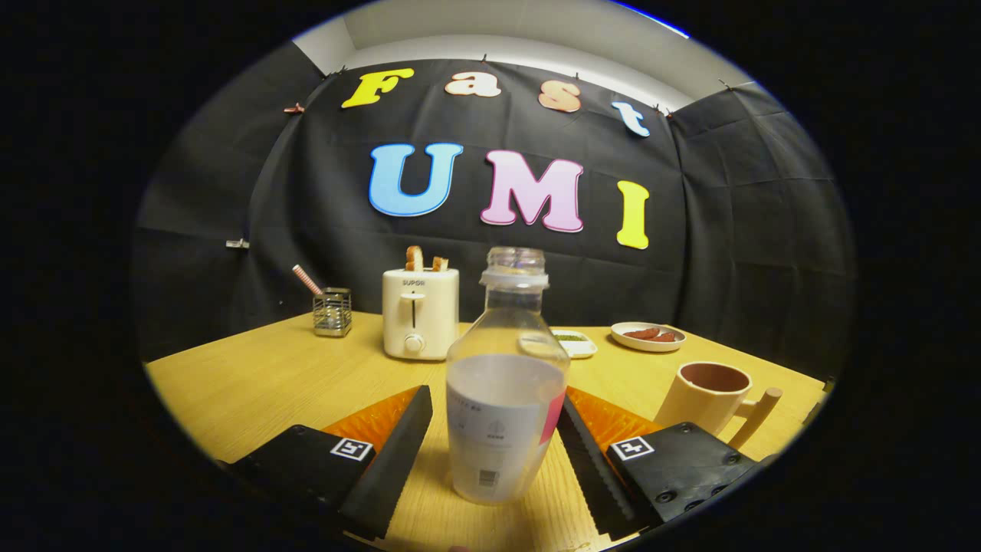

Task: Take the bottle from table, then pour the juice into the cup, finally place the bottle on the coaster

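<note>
A clear plastic bottle [506, 399] stands upright on the wooden table [268, 383], cap off, with pale juice filling its lower half. It sits between the two fingers of my gripper [497, 402]. The gripper is open: the left finger [395, 460] is a small gap away from the bottle. The right finger [586, 460] lies close against the bottle's side. A beige cup [709, 395] with a wooden handle stands to the right, just beyond the right finger, and looks empty inside.
A cream toaster [420, 313] with two slices of bread stands behind the bottle. A wire holder [332, 310] with a striped straw is at the back left. A small white dish [576, 343] and a plate with red food [647, 336] sit at the back right.
</note>
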Tool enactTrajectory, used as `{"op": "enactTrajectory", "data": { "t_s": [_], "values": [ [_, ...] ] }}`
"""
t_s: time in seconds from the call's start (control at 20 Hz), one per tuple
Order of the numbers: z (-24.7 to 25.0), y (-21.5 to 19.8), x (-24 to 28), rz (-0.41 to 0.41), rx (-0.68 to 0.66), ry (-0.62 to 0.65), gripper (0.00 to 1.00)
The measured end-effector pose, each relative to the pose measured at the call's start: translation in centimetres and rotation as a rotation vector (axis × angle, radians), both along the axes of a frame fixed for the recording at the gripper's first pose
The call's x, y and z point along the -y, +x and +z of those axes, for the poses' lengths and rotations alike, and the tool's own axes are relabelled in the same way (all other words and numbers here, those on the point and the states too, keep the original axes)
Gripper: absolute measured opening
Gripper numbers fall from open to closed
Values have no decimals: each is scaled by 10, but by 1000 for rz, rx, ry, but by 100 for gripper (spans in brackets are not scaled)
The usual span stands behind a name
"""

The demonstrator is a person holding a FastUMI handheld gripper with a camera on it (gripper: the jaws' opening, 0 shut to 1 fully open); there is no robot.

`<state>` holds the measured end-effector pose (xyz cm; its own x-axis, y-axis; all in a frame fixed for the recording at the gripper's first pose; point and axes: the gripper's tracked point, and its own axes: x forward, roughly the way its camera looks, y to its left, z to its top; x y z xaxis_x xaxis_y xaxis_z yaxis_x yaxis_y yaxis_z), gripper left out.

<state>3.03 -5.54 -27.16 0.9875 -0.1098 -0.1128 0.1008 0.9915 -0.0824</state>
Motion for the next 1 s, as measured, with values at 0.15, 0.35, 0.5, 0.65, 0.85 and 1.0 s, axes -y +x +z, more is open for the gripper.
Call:
{"op": "enactTrajectory", "data": {
  "t_s": [0.15, 0.35, 0.5, 0.65, 0.85, 1.0],
  "values": [
    [-3, 11, -3, 9, -4, 48, 79],
    [16, 10, 1, 5, -46, 26, 74],
    [58, 4, 10, -44, -36, 11, 74],
    [98, -5, 3, -44, -23, -20, 74],
    [142, -17, -3, -31, -6, -6, 74],
    [148, -20, 0, -51, -43, 59, 74]
  ]
}}
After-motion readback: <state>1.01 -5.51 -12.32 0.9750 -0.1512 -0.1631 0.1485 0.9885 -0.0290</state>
